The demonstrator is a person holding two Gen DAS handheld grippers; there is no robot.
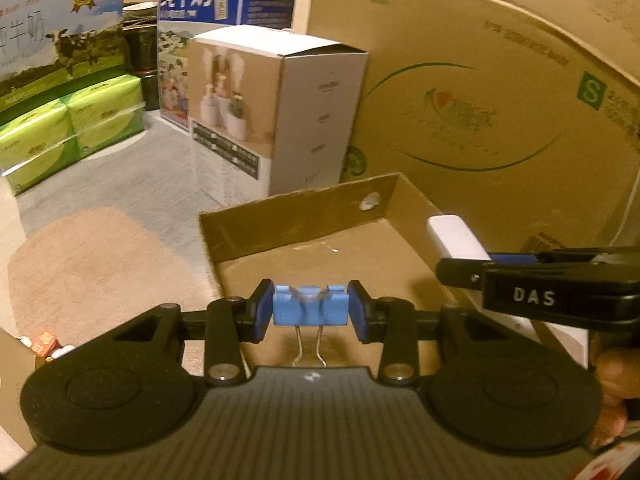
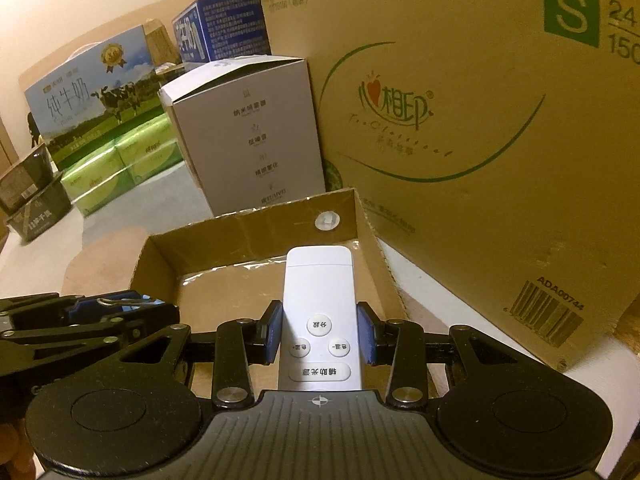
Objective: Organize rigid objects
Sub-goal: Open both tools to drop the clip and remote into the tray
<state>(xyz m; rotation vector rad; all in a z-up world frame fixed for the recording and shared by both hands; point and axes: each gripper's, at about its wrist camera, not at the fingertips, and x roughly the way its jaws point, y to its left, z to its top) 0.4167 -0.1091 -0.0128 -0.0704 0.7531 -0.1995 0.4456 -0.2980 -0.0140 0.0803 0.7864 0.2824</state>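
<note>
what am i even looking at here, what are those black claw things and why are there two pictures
The black claws are hand-held grippers, one in each of a person's hands; there is no robot arm. Each carries a wide-angle camera looking forward along its two fingers, so you get one picture per gripper.

In the left camera's picture, the left gripper is shut on a blue binder clip. The other gripper pokes in from the right.

In the right camera's picture, the right gripper is shut on a white remote with round buttons.

Both are held over a low, open cardboard tray. Behind it stand a big carton, a white box, milk boxes and green tissue packs. The job is sorting such hard items.
</note>
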